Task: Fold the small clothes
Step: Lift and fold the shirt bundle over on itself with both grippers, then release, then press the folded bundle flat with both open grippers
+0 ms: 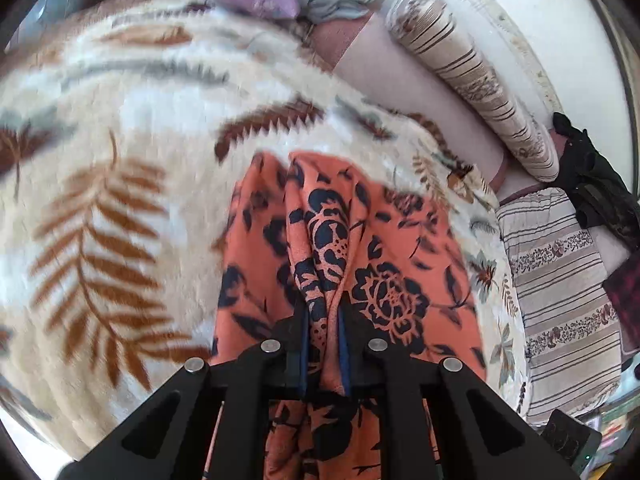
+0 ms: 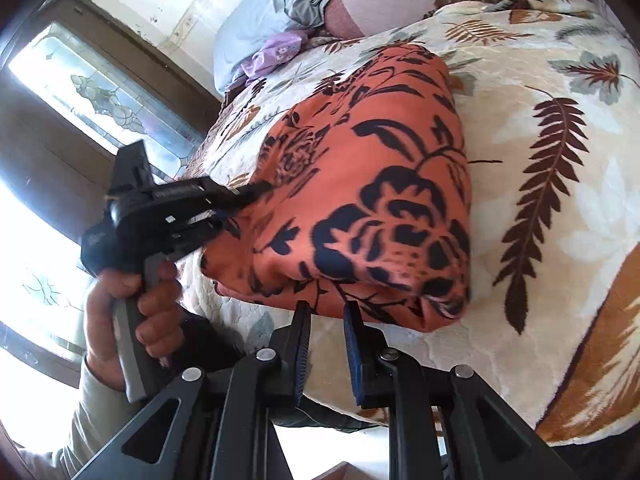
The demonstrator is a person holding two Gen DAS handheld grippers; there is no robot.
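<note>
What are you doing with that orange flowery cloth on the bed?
A person is folding an orange cloth with dark flowers on a fluffy leaf-patterned blanket, holding a gripper in each hand. The left gripper is shut on a bunched edge of the cloth. The right gripper sits at the cloth's near edge with its jaws slightly apart and nothing clamped between them. The cloth lies doubled over in a thick fold.

bed cover: i see a cream fleece blanket (image 1: 132, 92) with brown and grey fern leaves.
bolster: a long striped roll (image 1: 472, 76) lies along the white wall (image 1: 580, 40).
pillow: a striped one (image 1: 560, 300) sits beside my blanket.
window: leaded patterned glass (image 2: 100, 92) in a dark wooden frame, bright daylight coming through.
heap: grey bedding (image 2: 272, 12) and a lilac cloth (image 2: 276, 52) lie past the blanket.
</note>
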